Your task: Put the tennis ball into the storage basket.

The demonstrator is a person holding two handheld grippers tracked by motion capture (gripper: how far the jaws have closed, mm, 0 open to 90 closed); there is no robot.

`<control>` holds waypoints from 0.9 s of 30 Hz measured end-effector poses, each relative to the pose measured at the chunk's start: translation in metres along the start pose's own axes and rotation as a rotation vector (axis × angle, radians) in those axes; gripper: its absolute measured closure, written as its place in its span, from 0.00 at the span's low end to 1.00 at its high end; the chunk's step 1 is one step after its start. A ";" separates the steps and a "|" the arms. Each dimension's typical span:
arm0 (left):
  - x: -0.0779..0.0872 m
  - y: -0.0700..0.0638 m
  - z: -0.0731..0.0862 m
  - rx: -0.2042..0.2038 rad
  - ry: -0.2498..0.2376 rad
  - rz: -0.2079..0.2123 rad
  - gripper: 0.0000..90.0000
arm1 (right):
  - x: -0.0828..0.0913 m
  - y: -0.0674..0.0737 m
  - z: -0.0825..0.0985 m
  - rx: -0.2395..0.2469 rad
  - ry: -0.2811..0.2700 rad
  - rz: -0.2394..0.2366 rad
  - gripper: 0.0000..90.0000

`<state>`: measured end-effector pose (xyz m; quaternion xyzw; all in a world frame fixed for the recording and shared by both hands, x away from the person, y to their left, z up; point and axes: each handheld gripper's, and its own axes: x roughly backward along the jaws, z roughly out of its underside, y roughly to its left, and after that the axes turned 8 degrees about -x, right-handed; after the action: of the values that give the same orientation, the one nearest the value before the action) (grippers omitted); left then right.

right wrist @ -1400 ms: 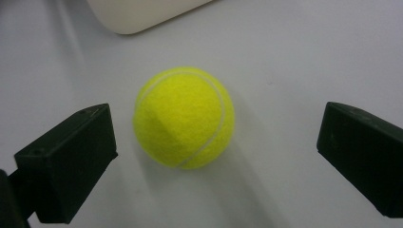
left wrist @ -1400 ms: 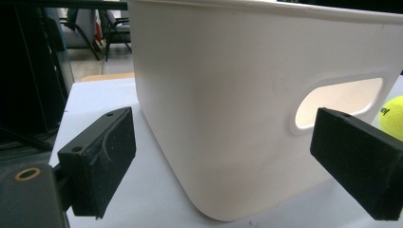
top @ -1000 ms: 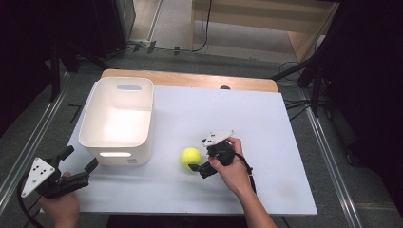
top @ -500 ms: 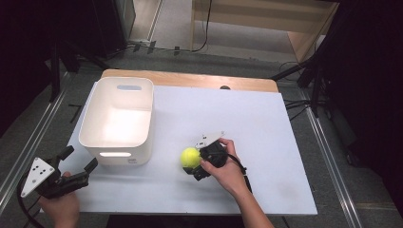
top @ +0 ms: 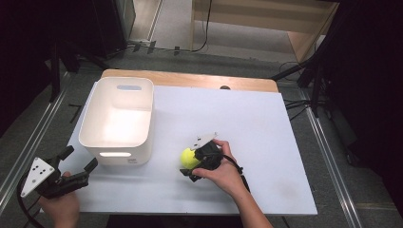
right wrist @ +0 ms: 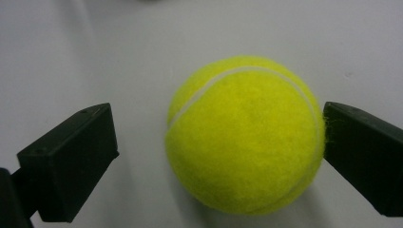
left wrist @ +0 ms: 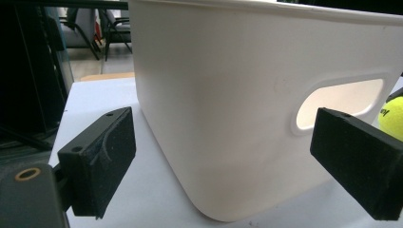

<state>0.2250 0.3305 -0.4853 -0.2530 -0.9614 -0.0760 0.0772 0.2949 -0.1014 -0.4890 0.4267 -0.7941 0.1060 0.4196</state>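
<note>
The ball (right wrist: 244, 135) sits on the worktop (top: 266, 123) squarely between the jaws of the right gripper (top: 196, 164) — one jaw looks to touch its felt, the other stands off with a clear gap, so the gripper is open and holds nothing yet. Closing straight in should take it. The bin (top: 119, 118) lies just to the ball's left. The left gripper (top: 71, 166) hovers wide open and empty by the bin's near corner — farther from the ball.
</note>
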 end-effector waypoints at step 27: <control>0.000 0.000 0.000 0.004 0.000 0.001 0.09 | -0.004 0.000 -0.001 -0.018 -0.009 0.095 0.24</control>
<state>0.2251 0.3307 -0.4853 -0.2533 -0.9614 -0.0743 0.0776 0.2968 -0.0988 -0.4920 0.3853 -0.8161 0.1166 0.4146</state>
